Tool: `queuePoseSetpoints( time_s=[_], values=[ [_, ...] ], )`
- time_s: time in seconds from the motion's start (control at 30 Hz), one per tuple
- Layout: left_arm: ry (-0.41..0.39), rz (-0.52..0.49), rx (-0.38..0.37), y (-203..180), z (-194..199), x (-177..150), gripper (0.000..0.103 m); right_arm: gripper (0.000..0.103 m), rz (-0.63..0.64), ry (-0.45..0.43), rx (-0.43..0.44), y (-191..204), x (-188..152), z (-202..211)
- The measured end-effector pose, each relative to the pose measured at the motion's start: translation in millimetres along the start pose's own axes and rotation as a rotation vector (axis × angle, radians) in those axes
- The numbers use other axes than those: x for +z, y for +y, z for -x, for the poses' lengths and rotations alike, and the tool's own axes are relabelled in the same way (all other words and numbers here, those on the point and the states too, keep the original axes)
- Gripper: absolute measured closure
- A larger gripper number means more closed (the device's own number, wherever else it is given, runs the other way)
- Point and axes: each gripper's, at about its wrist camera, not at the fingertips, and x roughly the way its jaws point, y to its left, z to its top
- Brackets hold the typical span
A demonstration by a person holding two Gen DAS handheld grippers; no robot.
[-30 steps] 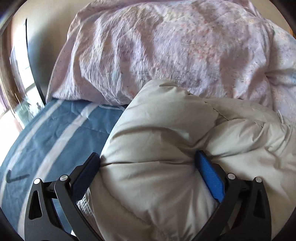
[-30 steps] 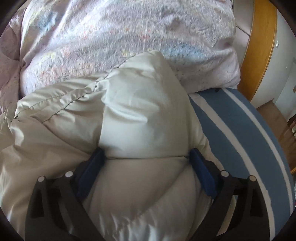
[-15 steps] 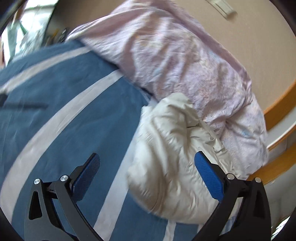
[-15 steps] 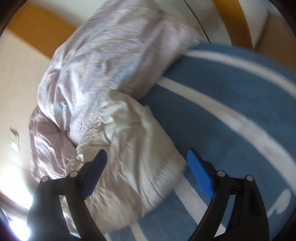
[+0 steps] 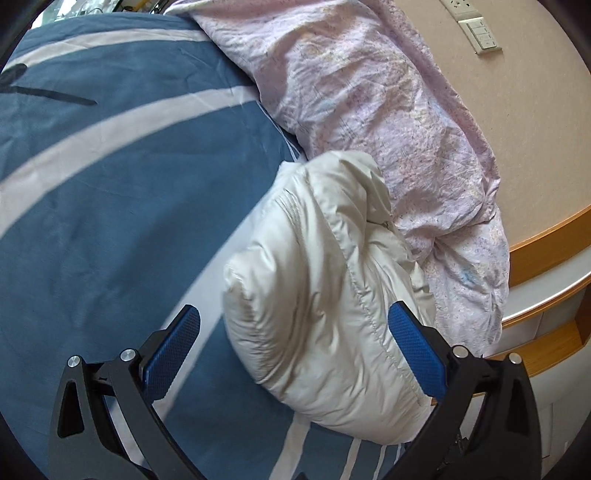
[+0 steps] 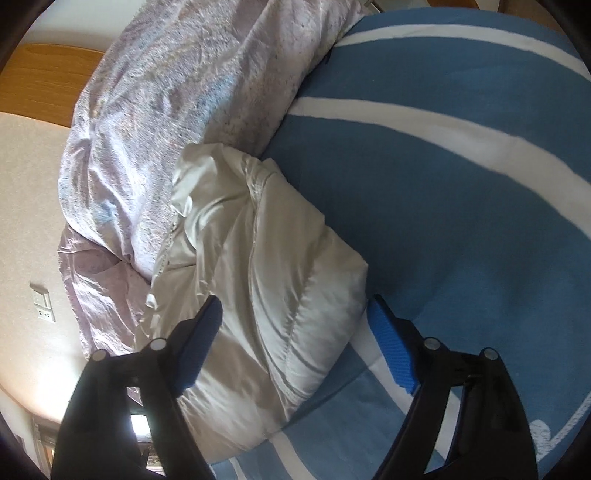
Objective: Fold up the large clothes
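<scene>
A cream padded jacket (image 5: pixel 325 295) lies folded into a compact bundle on the blue striped bed cover, its far end against a pink pillow. It also shows in the right wrist view (image 6: pixel 258 295). My left gripper (image 5: pixel 293 347) is open and empty, raised above the bundle's near end. My right gripper (image 6: pixel 293 332) is open and empty too, raised above the bundle from the other side. Neither gripper touches the jacket.
A pink floral pillow (image 5: pixel 369 110) lies behind the jacket, also in the right wrist view (image 6: pixel 177 110). The blue cover with white stripes (image 5: pixel 110 184) spreads around, also in the right wrist view (image 6: pixel 443 184). A wooden headboard ledge (image 5: pixel 546 240) and a wall switch plate (image 5: pixel 480 33) are behind.
Both grippers have let go of the jacket, pulled back and lifted away from it, each rotating outward. The jacket stays folded against the pillow.
</scene>
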Motion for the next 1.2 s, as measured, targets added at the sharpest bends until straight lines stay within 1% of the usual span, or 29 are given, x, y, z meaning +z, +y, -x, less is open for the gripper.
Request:
queuePoseSetpoints(
  time_s=[0.07, 0.13, 0.17, 0.3, 0.43, 0.53, 0.57, 0.6, 0.63, 0.67, 0.7, 0.73, 0.77, 0.8, 0.83, 0.9, 1.0, 1.2],
  values=[
    [0.009, 0.009, -0.006, -1, -6, -3, 0.002, 0.027, -0.004, -0.007, 0.01, -1, -1, -1],
    [0.02, 0.02, -0.016, -2, -13, -5, 0.007, 0.027, -0.002, -0.009, 0.017, 0, -2, -2],
    [0.02, 0.026, -0.013, -2, -15, -6, 0.007, 0.029, -0.003, -0.009, 0.023, 0, -3, -2],
    [0.005, 0.053, -0.023, 2, -21, -7, 0.012, 0.033, -0.019, -0.009, 0.061, -3, -3, -3],
    [-0.02, 0.074, -0.043, 3, -21, -7, 0.012, 0.034, -0.012, -0.015, 0.1, -2, -2, -6],
    [-0.039, 0.097, -0.059, 2, -22, -7, 0.013, 0.034, 0.01, -0.026, 0.108, 1, -2, -8],
    [-0.045, 0.107, -0.065, 3, -22, -7, 0.015, 0.037, 0.017, -0.029, 0.103, 3, -3, -9],
    [-0.047, 0.115, -0.07, 3, -23, -7, 0.019, 0.044, 0.017, -0.03, 0.098, 3, -3, -11],
    [-0.048, 0.131, -0.074, 5, -24, -7, 0.026, 0.048, 0.015, -0.03, 0.096, 2, -3, -11],
    [-0.047, 0.148, -0.082, 8, -25, -7, 0.03, 0.056, 0.012, -0.033, 0.104, 2, -3, -11],
    [-0.045, 0.162, -0.086, 10, -25, -7, 0.042, 0.064, 0.011, -0.036, 0.11, 2, -4, -10],
    [-0.043, 0.182, -0.095, 14, -25, -6, 0.05, 0.067, 0.014, -0.041, 0.121, 2, -4, -8],
    [-0.041, 0.199, -0.108, 19, -24, -5, 0.056, 0.073, 0.019, -0.046, 0.132, 4, -4, -5],
    [-0.034, 0.21, -0.132, 22, -23, -3, 0.065, 0.075, 0.025, -0.051, 0.135, 7, -4, -4],
    [-0.029, 0.212, -0.149, 23, -22, -2, 0.071, 0.076, 0.039, -0.061, 0.135, 11, -5, -1],
    [-0.03, 0.201, -0.165, 20, -18, 0, 0.076, 0.079, 0.065, -0.078, 0.135, 19, -6, 4],
    [-0.044, 0.163, -0.183, 12, -9, 3, 0.081, 0.08, 0.11, -0.099, 0.149, 32, -9, 14],
    [-0.082, 0.113, -0.219, 0, 20, 14, 0.083, 0.081, 0.193, -0.1, 0.187, 56, -18, 37]
  ],
)
